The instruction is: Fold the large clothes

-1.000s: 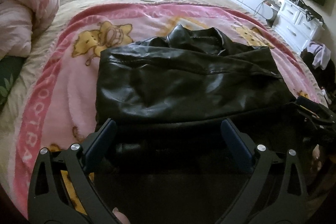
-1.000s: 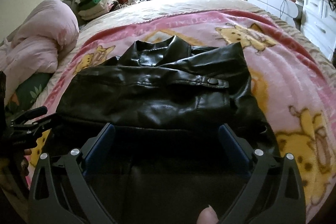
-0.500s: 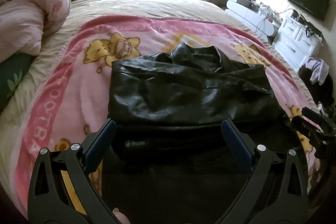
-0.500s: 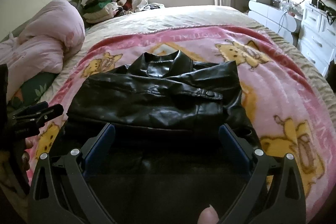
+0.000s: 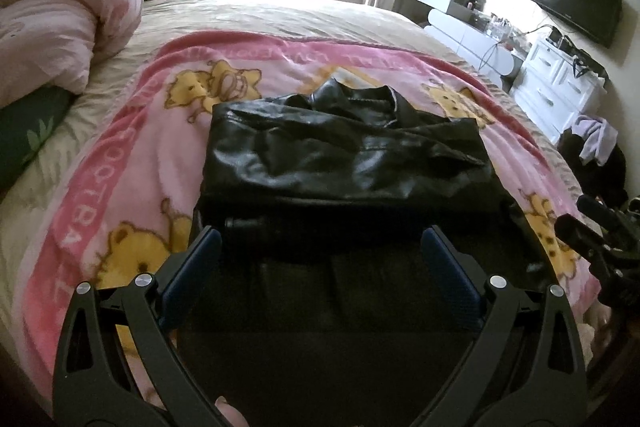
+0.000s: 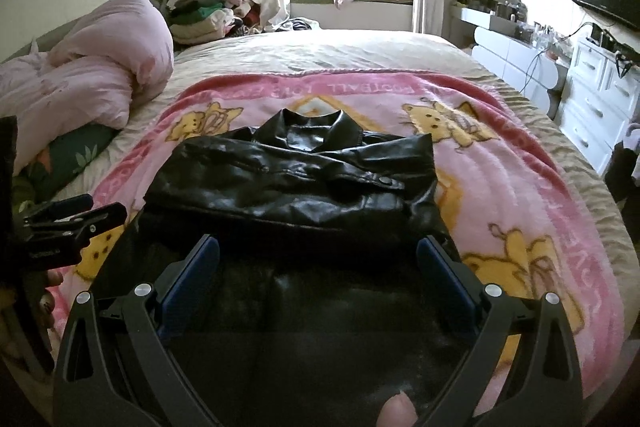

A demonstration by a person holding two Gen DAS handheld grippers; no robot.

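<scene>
Left wrist view, folded black leather jacket (image 5: 344,163) lying crosswise, collar pointing away, both grippers spread wide, empty.

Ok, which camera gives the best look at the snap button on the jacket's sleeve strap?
The right wrist view: the snap button shows clearly on the jacket. In the left wrist view the strap end is dark and angled away, so no button can be made out.

Black leather jacket (image 6: 296,183) lies folded on pink cartoon blanket (image 6: 500,187) on the bed (image 6: 320,51), collar at far end, snap tab on right. Right gripper (image 6: 318,259) wide apart at jacket's near hem, nothing between its blue pads. Left gripper (image 6: 76,215) at left edge, state unclear. Pink duvet (image 6: 92,75) far left.
</scene>
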